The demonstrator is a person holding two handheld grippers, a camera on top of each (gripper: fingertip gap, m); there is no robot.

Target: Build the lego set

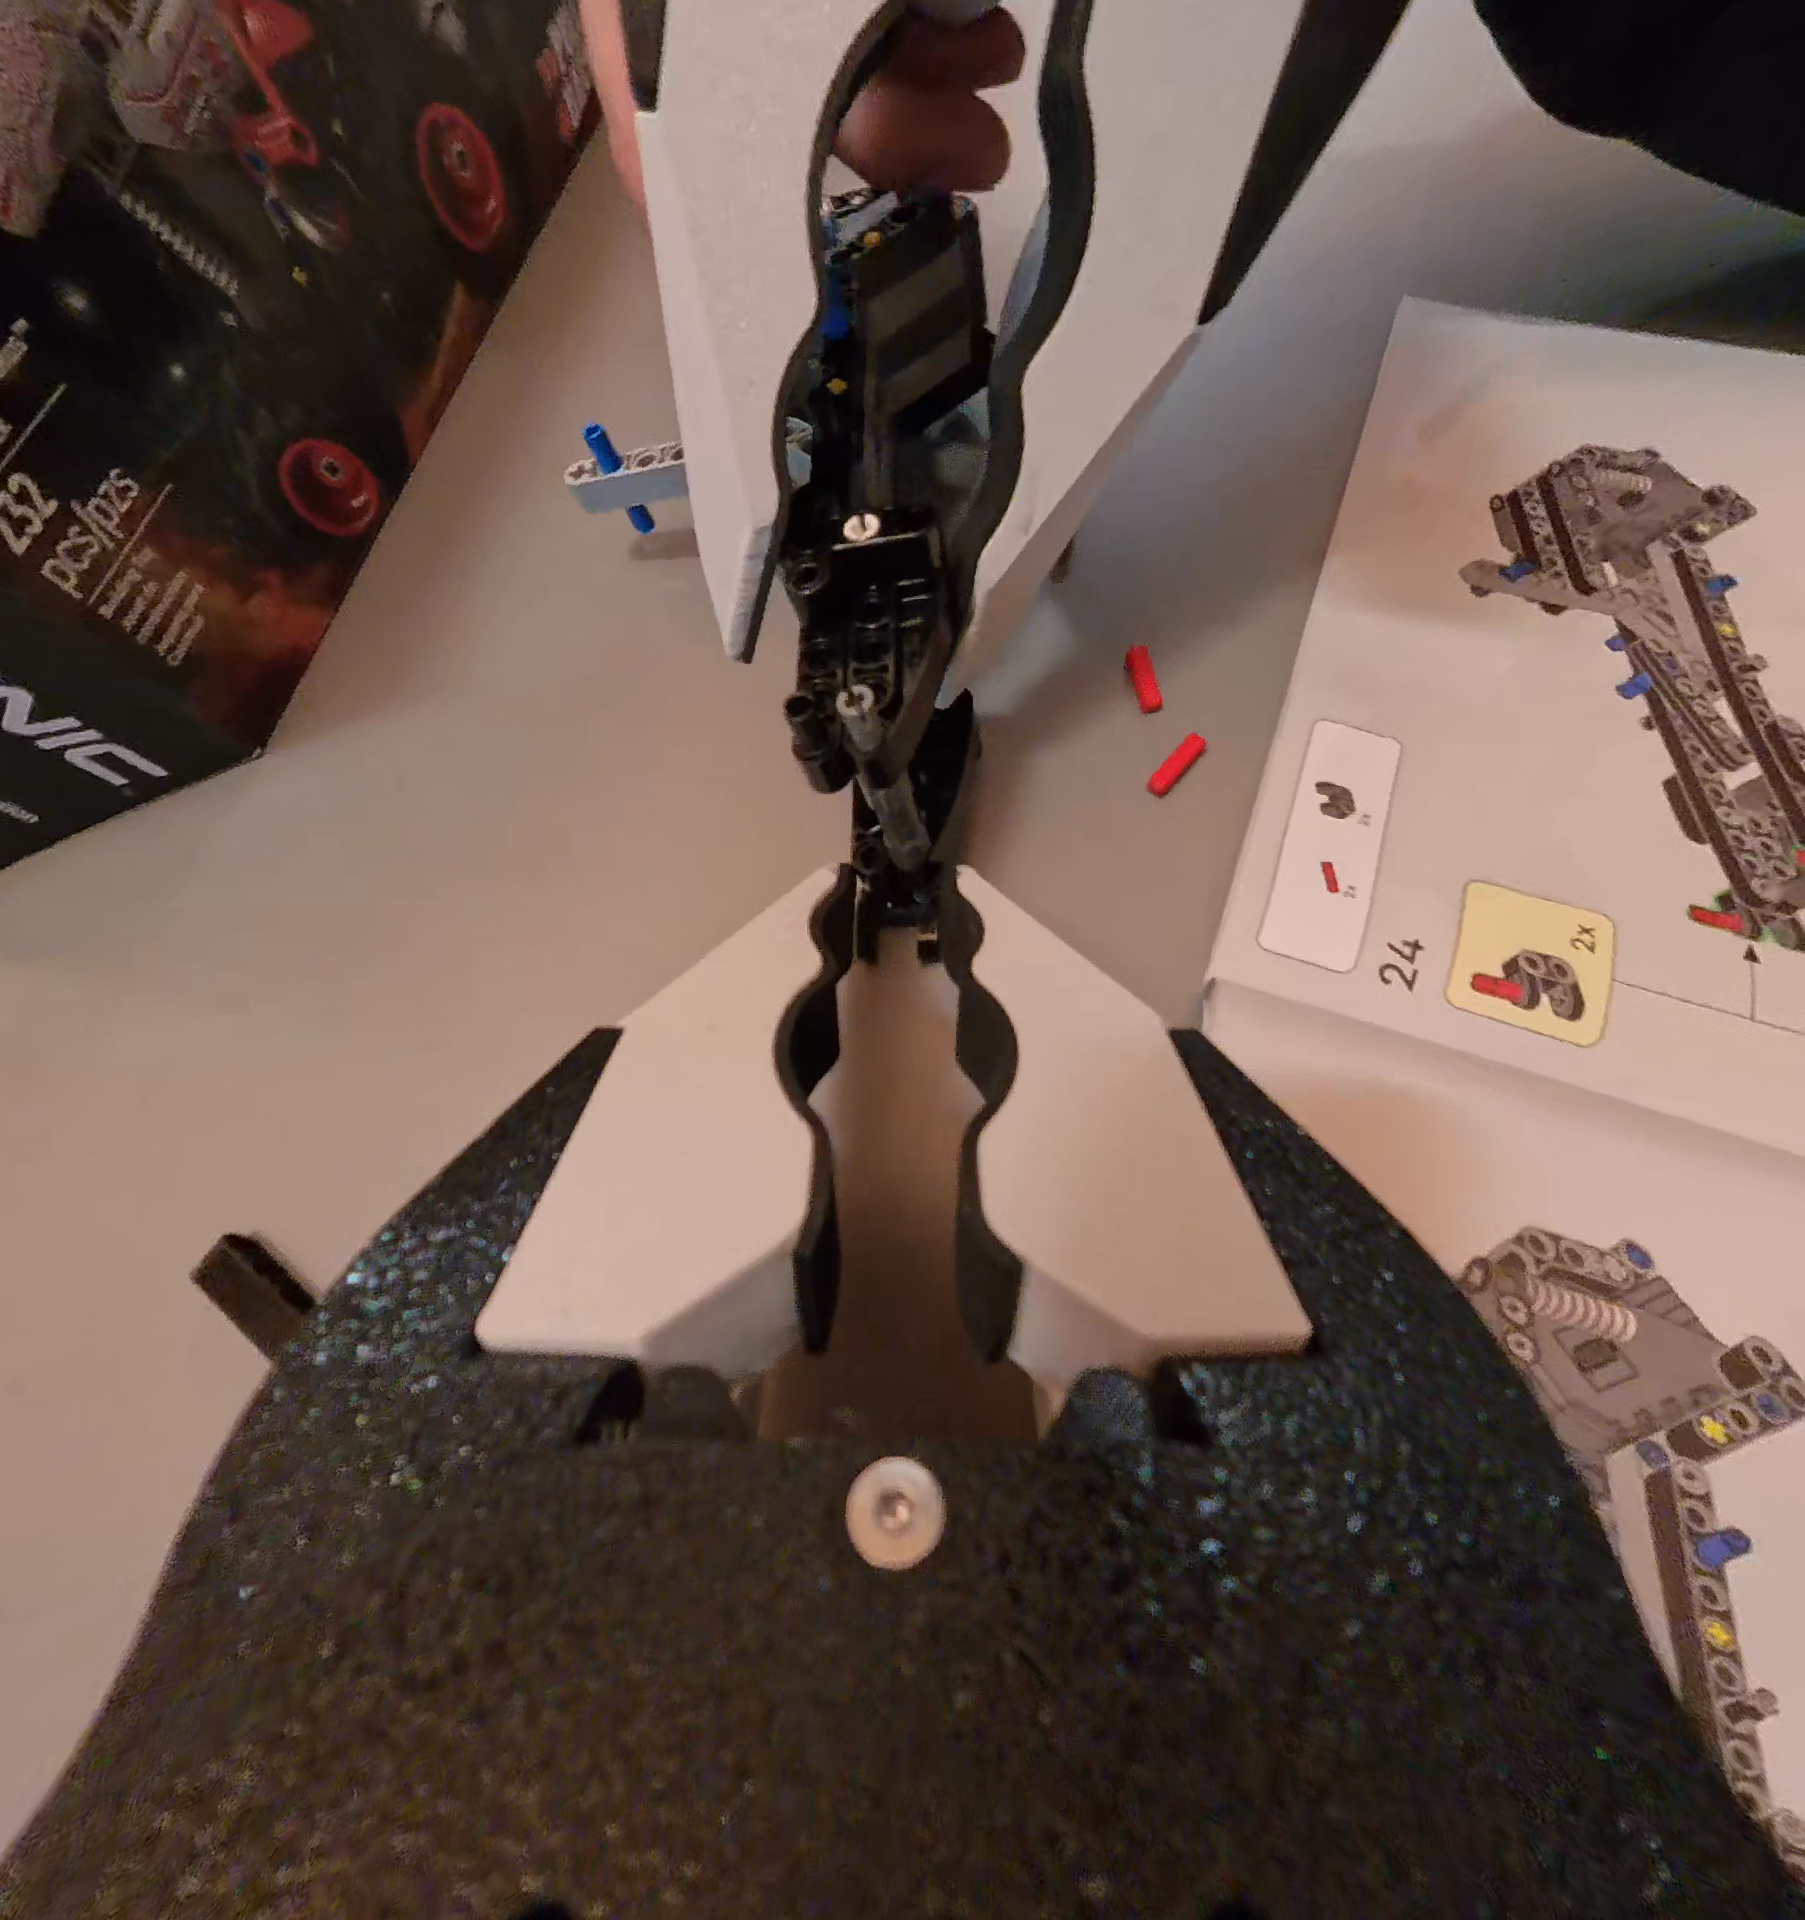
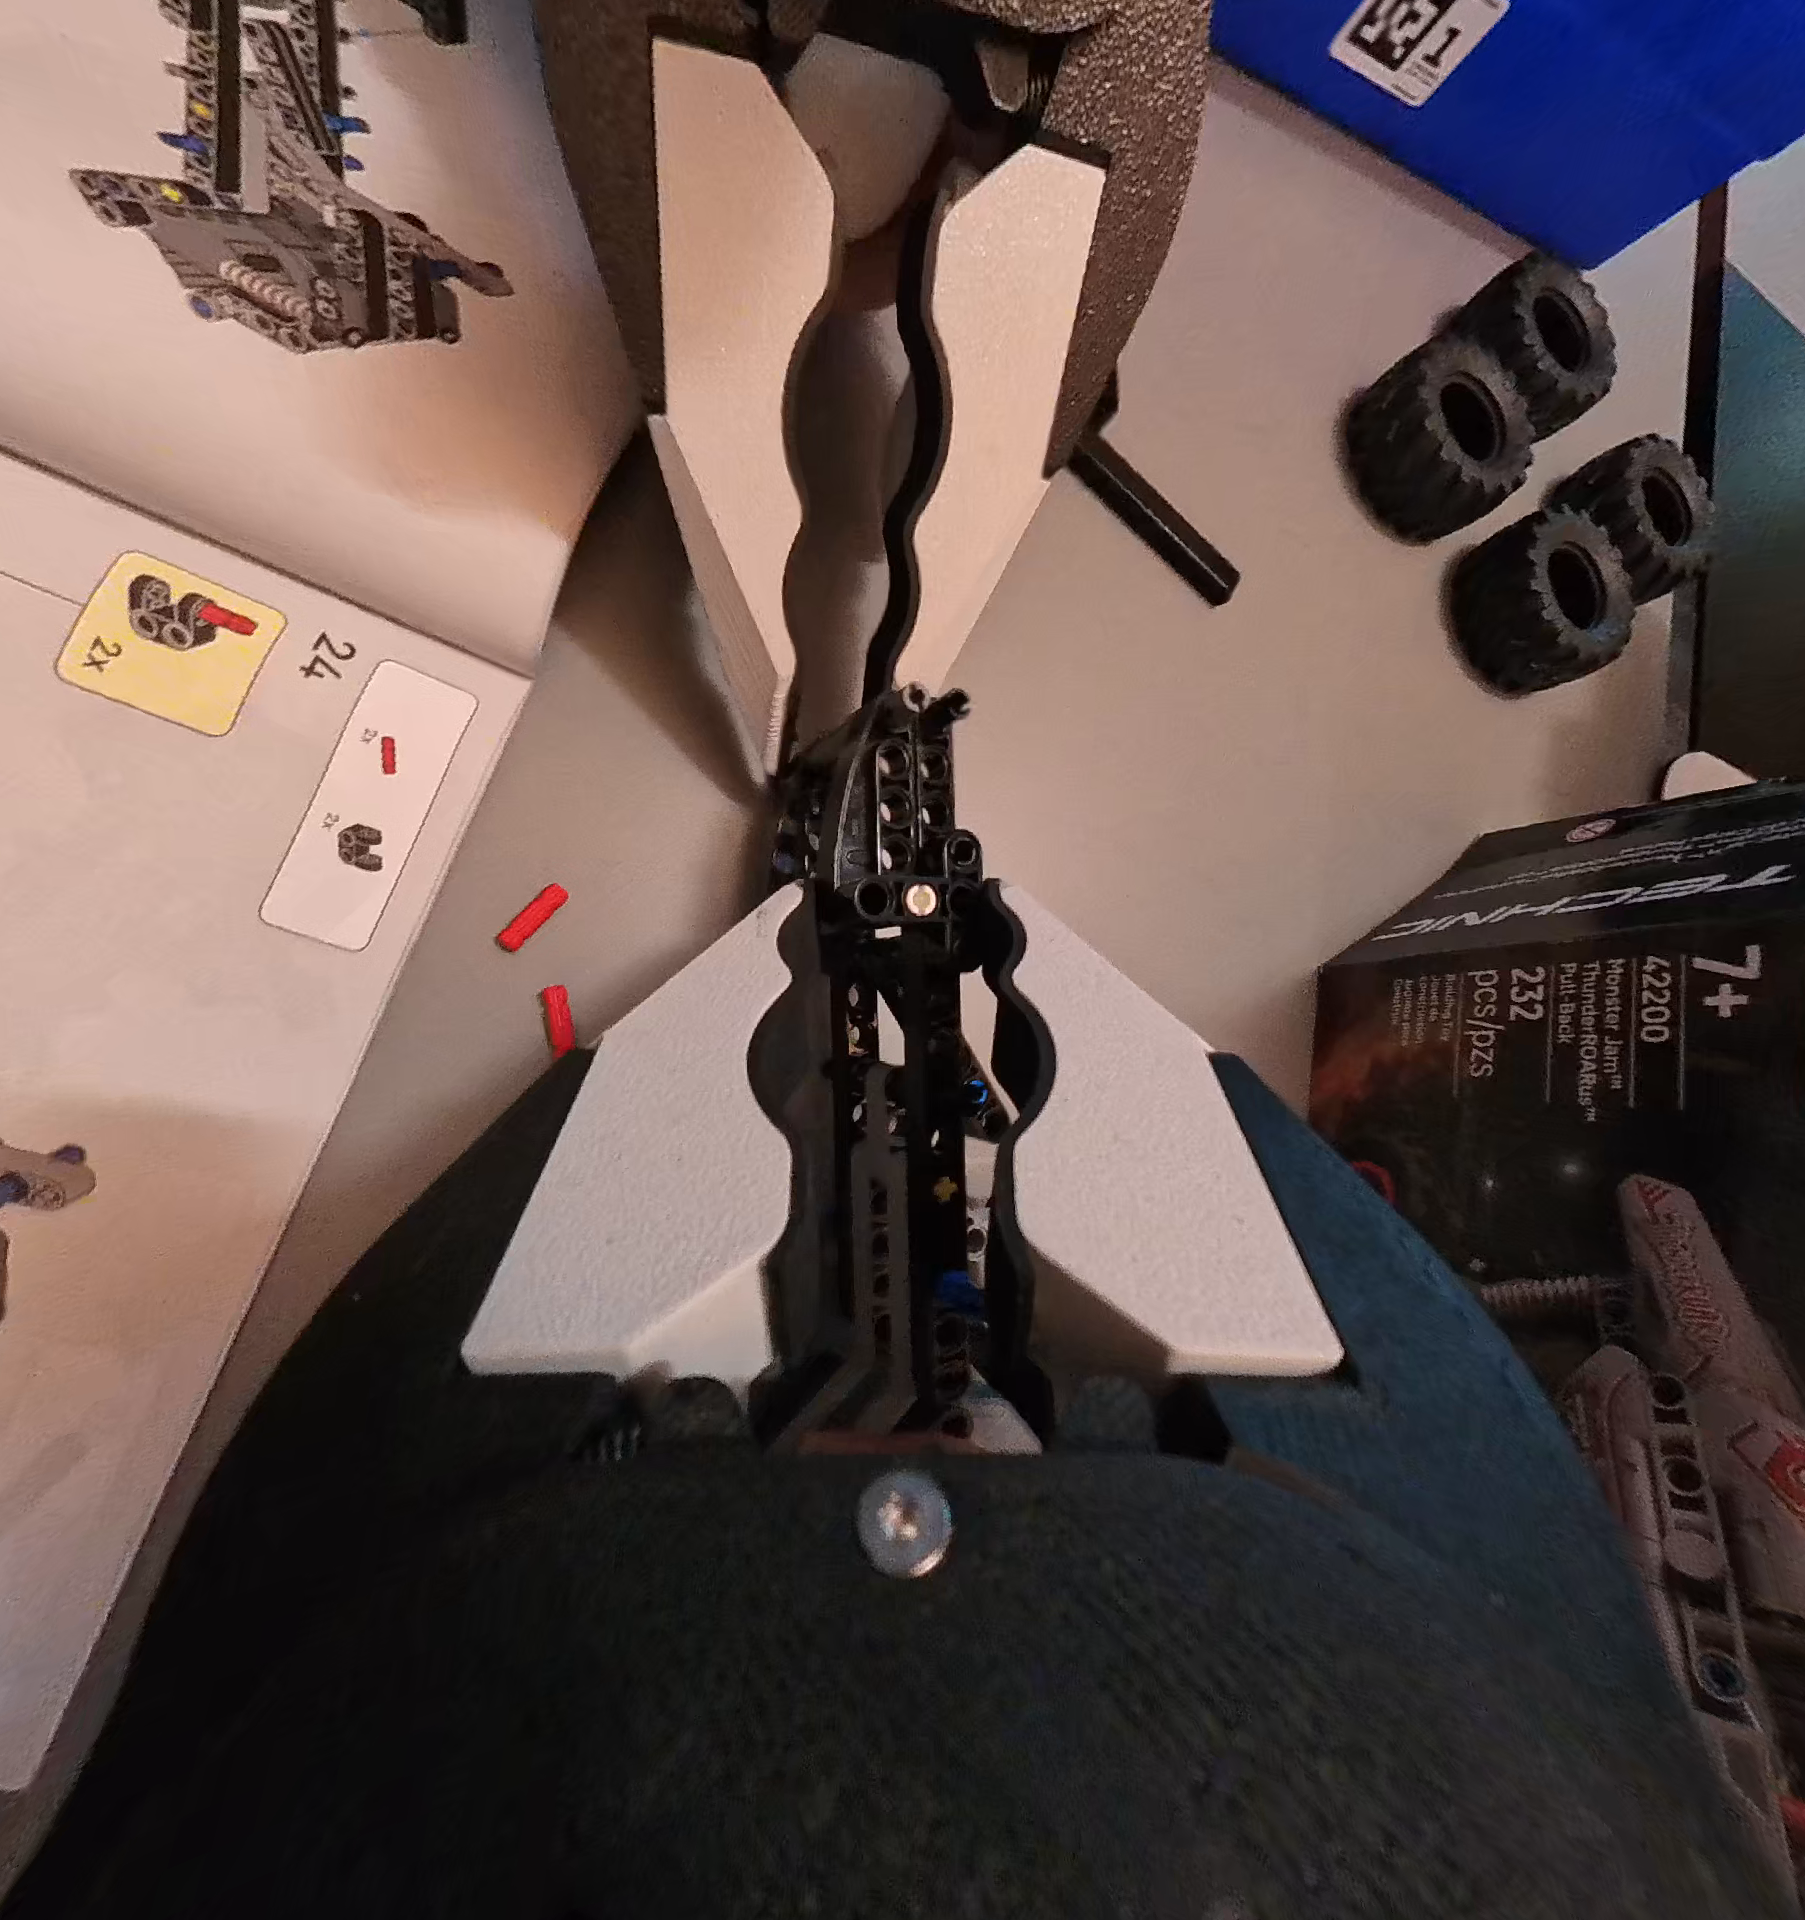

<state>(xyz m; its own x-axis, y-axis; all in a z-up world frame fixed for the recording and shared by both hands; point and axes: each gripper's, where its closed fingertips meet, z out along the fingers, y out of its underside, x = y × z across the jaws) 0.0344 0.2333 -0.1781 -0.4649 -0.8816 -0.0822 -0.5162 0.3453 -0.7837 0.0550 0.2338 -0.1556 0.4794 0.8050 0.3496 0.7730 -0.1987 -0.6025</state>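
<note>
A black lego chassis [image 1: 867, 592] with blue pins is held in the air between both grippers. My left gripper [image 1: 900, 894] is shut on its near end. My right gripper [image 2: 898, 914] is shut along the chassis [image 2: 903, 800], which runs back between its fingers. The right gripper also shows in the left wrist view [image 1: 867, 665], coming from the top, and the left gripper shows in the right wrist view [image 2: 856, 717]. Two red pins [image 1: 1142, 678] [image 1: 1176, 764] lie loose on the table beside the open instruction booklet [image 1: 1500, 727]; the right wrist view shows them too [image 2: 532, 916].
The dark lego box [image 1: 150, 416] stands at the left, also in the right wrist view [image 2: 1604, 1039]. Several black tyres [image 2: 1480, 426] lie at the back right, near a blue box [image 2: 1552, 104]. A grey beam with a blue pin [image 1: 623, 478] lies on the table. A hand [image 1: 929, 94] holds the right gripper.
</note>
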